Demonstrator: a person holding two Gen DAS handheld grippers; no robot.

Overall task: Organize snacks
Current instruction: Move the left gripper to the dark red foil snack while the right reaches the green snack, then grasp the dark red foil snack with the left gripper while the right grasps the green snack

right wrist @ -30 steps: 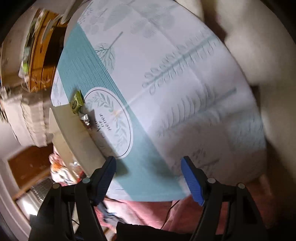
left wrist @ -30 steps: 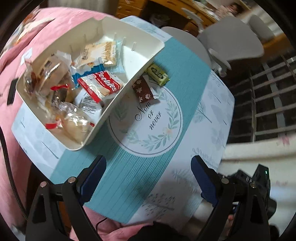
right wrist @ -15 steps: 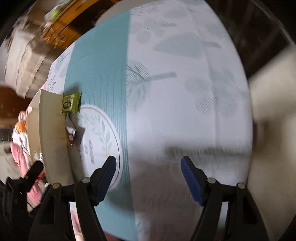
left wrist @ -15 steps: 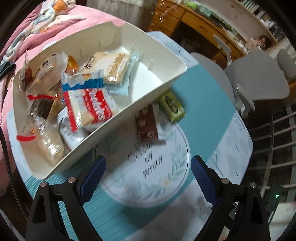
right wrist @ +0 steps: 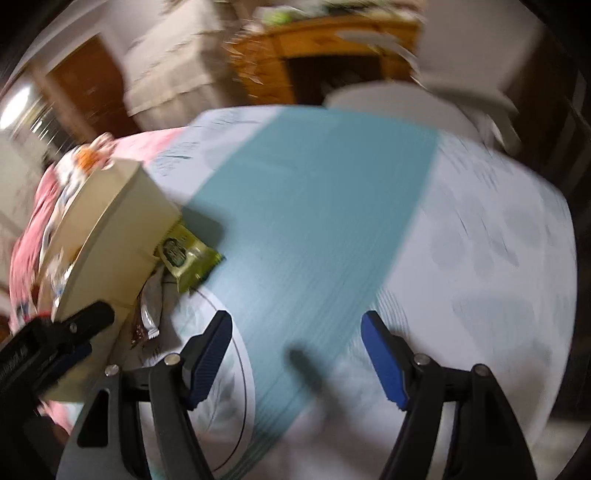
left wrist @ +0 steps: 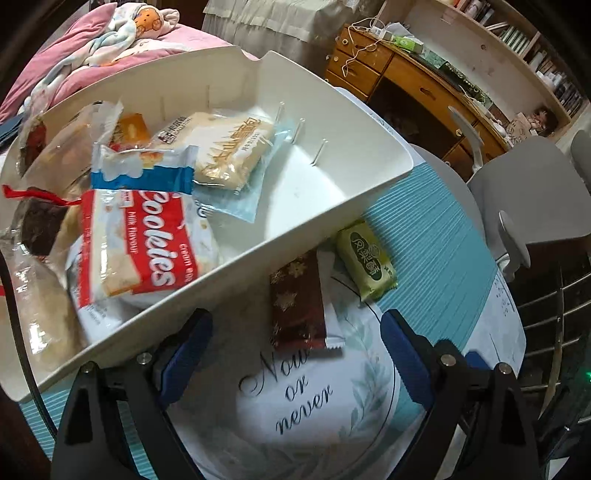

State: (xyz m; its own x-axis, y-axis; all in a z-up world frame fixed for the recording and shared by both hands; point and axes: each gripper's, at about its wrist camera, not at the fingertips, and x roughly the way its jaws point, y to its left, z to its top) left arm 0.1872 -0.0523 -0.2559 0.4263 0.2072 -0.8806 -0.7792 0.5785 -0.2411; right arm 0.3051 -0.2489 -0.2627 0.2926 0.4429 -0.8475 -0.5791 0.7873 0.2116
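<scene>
A white bin [left wrist: 332, 122] holds several snack packs, among them a red Cookies pack [left wrist: 136, 243]. Beside its near wall on the table lie a dark red snack bar [left wrist: 297, 306] and a green snack pack [left wrist: 365, 264]. My left gripper [left wrist: 295, 354] is open and empty, just short of the red bar, its left finger by the bin wall. My right gripper [right wrist: 295, 354] is open and empty above the teal table cover. In the blurred right wrist view the green pack [right wrist: 188, 258] and the bar [right wrist: 147, 314] lie at the left by the bin [right wrist: 110, 236].
The round table wears a teal and white cover [left wrist: 424, 229] with a printed wreath. Grey chairs [left wrist: 524, 192] stand beyond the table, with a wooden desk [left wrist: 406, 70] behind. A pink bed with bedding [left wrist: 110, 33] lies behind the bin.
My left gripper has moved in close to the bin and the red bar. My right gripper has swung round over the table, and its view is blurred with motion.
</scene>
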